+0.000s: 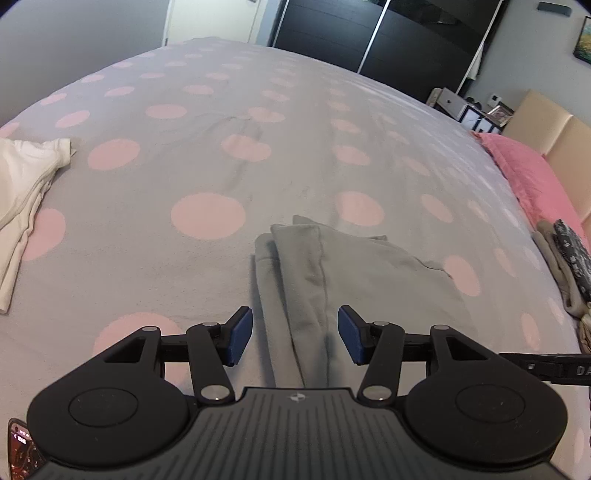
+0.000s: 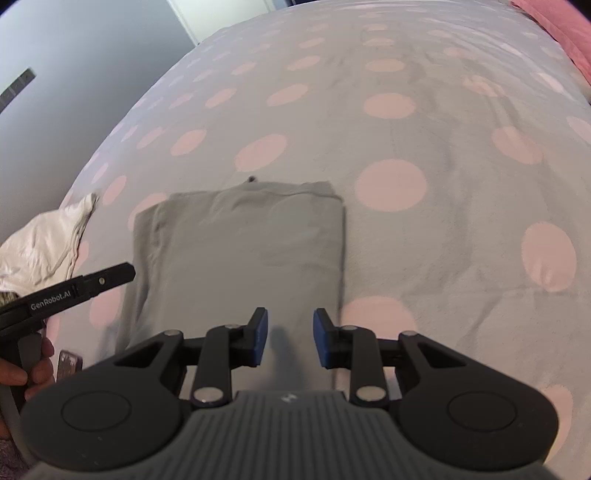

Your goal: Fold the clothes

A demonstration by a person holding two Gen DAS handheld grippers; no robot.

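Observation:
A grey garment [image 1: 332,266] [image 2: 240,251] lies folded into a rectangle on the grey bedspread with pink dots [image 1: 207,177] [image 2: 424,155]. My left gripper [image 1: 295,334] hovers open over its near folded edge, blue pads on either side of the layered fold, nothing between them. In the right wrist view my right gripper [image 2: 290,338] stands open above the near end of the same garment, holding nothing. A white garment [image 1: 26,199] [image 2: 48,243] lies crumpled at the left of the bed. The left gripper's body [image 2: 74,288] and a hand [image 2: 33,365] show at the left edge.
A pink pillow [image 1: 532,177] lies along the beige headboard [image 1: 554,129] on the right. Folded clothes [image 1: 569,266] are stacked at the right edge of the bed. A phone [image 2: 69,363] rests near the hand. Dark wardrobe doors [image 1: 369,33] stand beyond the bed.

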